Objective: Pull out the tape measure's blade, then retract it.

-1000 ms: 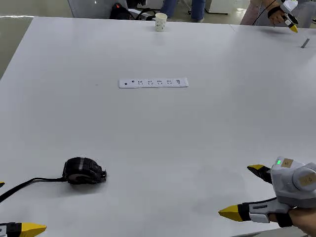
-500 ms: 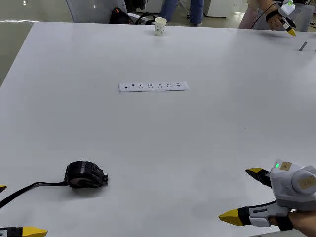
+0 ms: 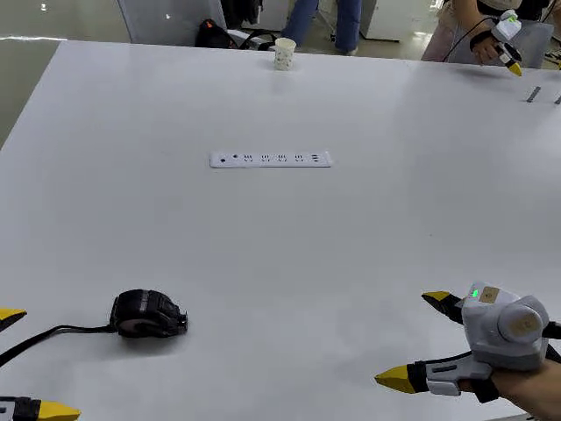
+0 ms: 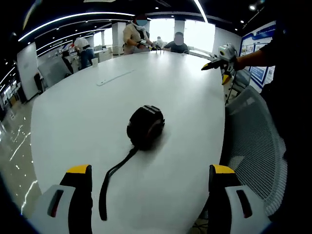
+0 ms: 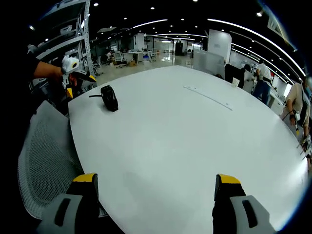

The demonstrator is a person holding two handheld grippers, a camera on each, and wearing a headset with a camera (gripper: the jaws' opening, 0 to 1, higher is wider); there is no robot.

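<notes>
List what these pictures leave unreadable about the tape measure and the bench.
- Tape measure: blade hook too small to make out in every view.
- Strap: far end cut off by the head view's left edge.
- Left gripper: body cut off at the head view's bottom left corner.
- Power strip: markings too small, head view.

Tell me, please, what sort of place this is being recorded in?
Probably an open-plan office or lab: a large white table with a white power strip, a grey mesh office chair, and long ceiling strip lights.
</notes>
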